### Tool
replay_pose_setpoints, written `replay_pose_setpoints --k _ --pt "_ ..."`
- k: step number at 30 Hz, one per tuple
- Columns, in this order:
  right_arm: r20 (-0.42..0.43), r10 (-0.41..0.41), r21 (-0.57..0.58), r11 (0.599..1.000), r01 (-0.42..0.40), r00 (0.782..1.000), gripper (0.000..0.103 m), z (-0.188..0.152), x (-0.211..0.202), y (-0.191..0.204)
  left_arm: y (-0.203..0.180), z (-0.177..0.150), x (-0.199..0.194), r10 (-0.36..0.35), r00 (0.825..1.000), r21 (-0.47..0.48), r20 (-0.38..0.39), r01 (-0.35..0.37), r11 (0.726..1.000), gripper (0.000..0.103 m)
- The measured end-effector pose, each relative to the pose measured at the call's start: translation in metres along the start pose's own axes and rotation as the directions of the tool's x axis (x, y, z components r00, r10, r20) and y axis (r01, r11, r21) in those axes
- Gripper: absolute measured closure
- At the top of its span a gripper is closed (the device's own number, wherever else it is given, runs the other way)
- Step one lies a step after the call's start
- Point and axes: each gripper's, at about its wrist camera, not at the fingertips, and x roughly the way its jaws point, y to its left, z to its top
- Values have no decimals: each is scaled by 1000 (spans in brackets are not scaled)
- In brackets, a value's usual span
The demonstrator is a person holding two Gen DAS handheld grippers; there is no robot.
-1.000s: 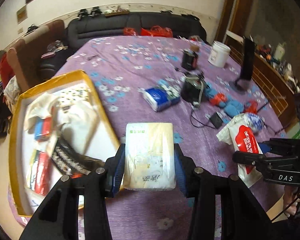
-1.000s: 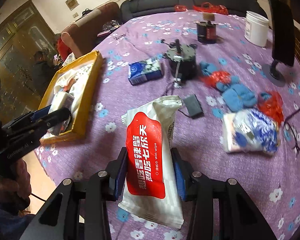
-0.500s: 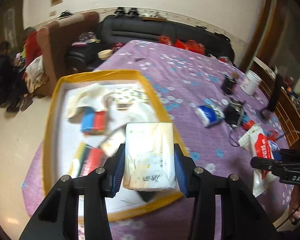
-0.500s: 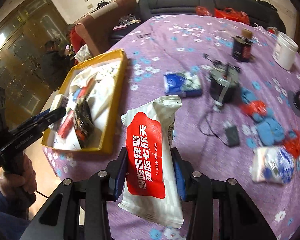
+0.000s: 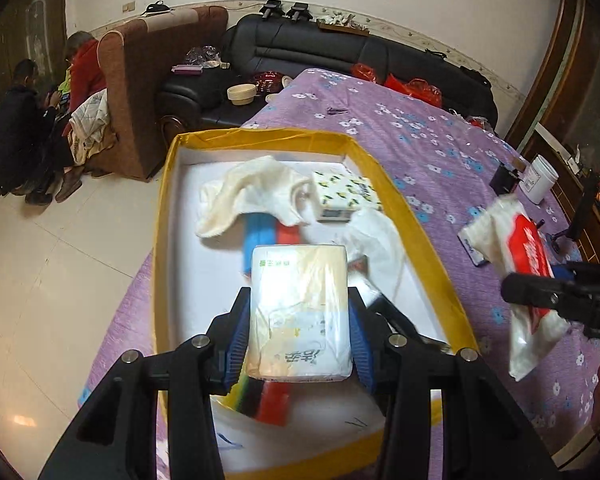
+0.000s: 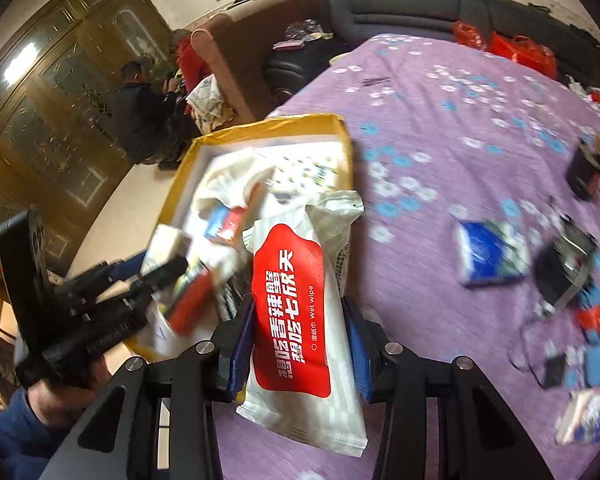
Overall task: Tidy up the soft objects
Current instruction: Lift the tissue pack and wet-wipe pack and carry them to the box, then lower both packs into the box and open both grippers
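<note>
Purple floral bench [image 5: 440,152]: the yellow-rimmed box [image 5: 396,200] lay right beneath the left hand-held gripper [image 5: 298,320] clamping a tissue pack [image 5: 300,308]; the right hand-held gripper [image 6: 300,332], nipping a wet-wipe pack [image 6: 296,304], sat beside it.

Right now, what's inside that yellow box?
The yellow box holds a cream cloth, a lemon-print tissue pack and a blue-and-red pack. Its near part is covered by the held tissue pack.
</note>
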Motion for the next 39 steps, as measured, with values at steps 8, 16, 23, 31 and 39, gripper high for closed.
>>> replay_pose_setpoints --k 8,16,23,31,39 --pt "-57 15 28 1000 -13 998 57 60 65 29 17 7 20 -4 999 6 -35 4 1000 59" --pt "-92 5 39 999 -1 996 57 98 118 44 24 10 28 0 999 14 -42 0 1000 59" --pt "-116 -33 23 999 35 993 52 108 144 53 23 10 30 -6 999 42 -42 8 999 59" --pt "-99 -18 27 999 21 995 43 109 134 50 19 8 28 -23 998 45 -52 26 999 50" --pt "-59 1 91 996 5 998 43 92 100 30 13 10 18 -37 999 26 -25 37 999 38"
